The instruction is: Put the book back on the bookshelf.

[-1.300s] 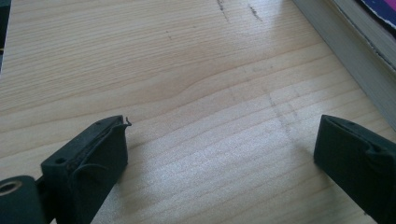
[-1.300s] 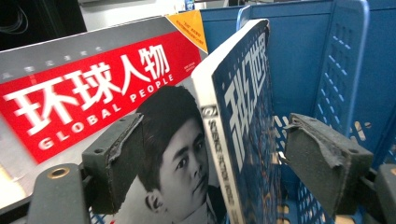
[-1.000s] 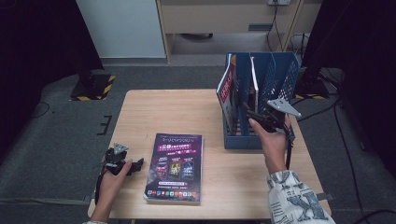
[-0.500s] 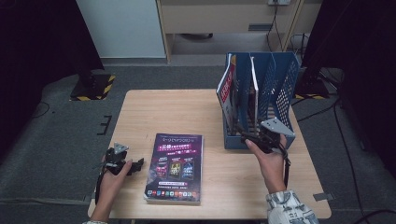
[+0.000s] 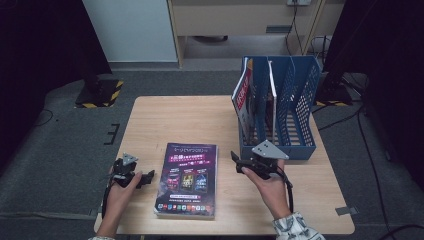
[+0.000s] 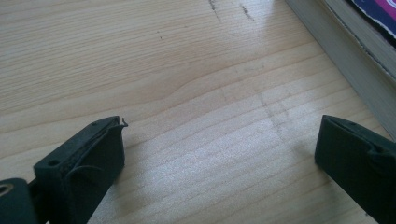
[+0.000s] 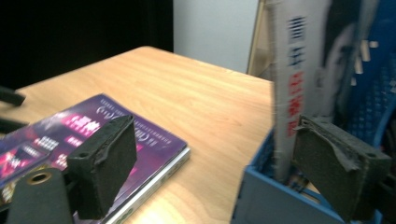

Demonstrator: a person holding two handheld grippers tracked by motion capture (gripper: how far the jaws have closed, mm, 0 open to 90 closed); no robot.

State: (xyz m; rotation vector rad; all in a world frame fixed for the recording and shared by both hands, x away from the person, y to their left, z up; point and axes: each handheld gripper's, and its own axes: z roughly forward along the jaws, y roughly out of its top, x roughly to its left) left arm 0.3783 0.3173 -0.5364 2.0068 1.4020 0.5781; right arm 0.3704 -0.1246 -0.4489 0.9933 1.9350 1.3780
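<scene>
A purple-covered book (image 5: 187, 181) lies flat on the wooden table (image 5: 175, 120), between my two grippers. My left gripper (image 5: 149, 178) rests just left of the book, open and empty. In the left gripper view its jaws (image 6: 222, 126) straddle bare wood, with the book's page edge (image 6: 355, 51) at the upper right. My right gripper (image 5: 235, 161) hovers right of the book, in front of the blue file rack (image 5: 280, 145), and points left. Its pads (image 7: 109, 154) stand apart with nothing between them. The purple book (image 7: 70, 135) shows beyond its left jaw.
The blue rack (image 7: 275, 196) stands at the table's back right, holding upright magazines (image 5: 245, 97) and a white-spined book (image 7: 289, 70). A cable trails from each gripper. Dark floor surrounds the table; a white cabinet (image 5: 130, 30) stands behind it.
My right gripper has drawn back from the rack and swung left and nearer, toward the purple book. The left gripper and the book have stayed put.
</scene>
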